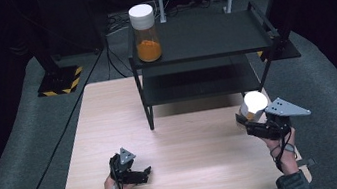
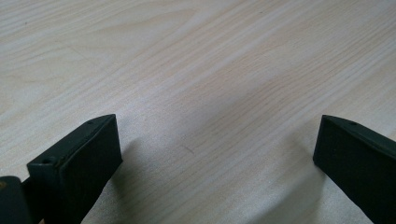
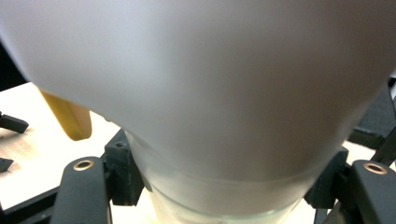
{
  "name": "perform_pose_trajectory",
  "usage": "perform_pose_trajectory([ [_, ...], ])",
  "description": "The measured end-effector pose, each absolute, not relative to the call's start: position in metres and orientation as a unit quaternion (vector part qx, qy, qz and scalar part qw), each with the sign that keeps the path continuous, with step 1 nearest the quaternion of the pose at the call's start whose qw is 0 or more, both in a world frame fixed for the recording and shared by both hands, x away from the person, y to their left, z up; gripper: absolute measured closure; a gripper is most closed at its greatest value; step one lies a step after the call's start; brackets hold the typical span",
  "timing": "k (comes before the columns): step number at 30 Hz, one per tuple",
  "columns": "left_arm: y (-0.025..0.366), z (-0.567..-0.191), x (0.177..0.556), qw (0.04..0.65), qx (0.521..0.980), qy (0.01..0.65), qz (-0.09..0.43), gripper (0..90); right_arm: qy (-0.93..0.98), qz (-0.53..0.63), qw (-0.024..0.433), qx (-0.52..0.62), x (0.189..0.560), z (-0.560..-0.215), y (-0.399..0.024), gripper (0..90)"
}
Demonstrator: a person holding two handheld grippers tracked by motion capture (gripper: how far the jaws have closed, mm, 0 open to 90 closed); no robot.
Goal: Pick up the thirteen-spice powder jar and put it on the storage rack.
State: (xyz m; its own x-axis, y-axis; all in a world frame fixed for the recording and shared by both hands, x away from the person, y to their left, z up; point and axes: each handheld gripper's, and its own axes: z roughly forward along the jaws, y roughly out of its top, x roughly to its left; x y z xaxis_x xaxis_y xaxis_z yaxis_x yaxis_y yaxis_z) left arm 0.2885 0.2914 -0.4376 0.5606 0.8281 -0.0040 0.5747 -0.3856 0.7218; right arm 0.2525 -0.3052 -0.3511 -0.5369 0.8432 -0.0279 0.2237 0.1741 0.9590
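- High view: right gripper [image 1: 247, 122], at the table's [image 1: 111, 133] right edge, has its jaws clamped on a jar [image 1: 254, 106] with a white lid. The jar tilts, lid up and toward the shelf [image 1: 198, 39], and is clear of the tabletop.
- High view: left gripper [image 1: 140, 174] sits low near the front edge, jaws spread and holding nothing, well apart from the jar. The right hand is plainly the one doing the work.
- High view: a second jar [image 1: 145, 33], orange-filled, stands upright at the left corner of the shelf's top deck. The rest of that deck, to its right, is bare, and so is the lower deck.
- High view: the shelf lies ahead and slightly left of the held jar. Its right post and raised side rail stand nearest the jar; I'd judge those are the edges to mind on the way up or in.
- Left gripper view: both jaws stand wide over bare wood, with nothing between them.
- Right gripper view: the lid [image 3: 210, 84] looms huge and blurred, with the jar's glass below it pinched between the two pads [image 3: 123, 170]. The long axis runs up out of the jaws.
- Right gripper view: beyond, a strip of table at left and a dark shelf part at right, too blurred to tell more.
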Motion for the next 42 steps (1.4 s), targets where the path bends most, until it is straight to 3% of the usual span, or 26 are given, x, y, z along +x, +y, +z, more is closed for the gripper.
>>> perform_pose_trajectory([
  [42, 0.291, -0.438, 0.289, 0.348, 0.812, 0.432, 0.182, 0.4, 0.745, 0.529, 0.266, 0.306, 0.294, -0.288, -0.327, 30.0],
])
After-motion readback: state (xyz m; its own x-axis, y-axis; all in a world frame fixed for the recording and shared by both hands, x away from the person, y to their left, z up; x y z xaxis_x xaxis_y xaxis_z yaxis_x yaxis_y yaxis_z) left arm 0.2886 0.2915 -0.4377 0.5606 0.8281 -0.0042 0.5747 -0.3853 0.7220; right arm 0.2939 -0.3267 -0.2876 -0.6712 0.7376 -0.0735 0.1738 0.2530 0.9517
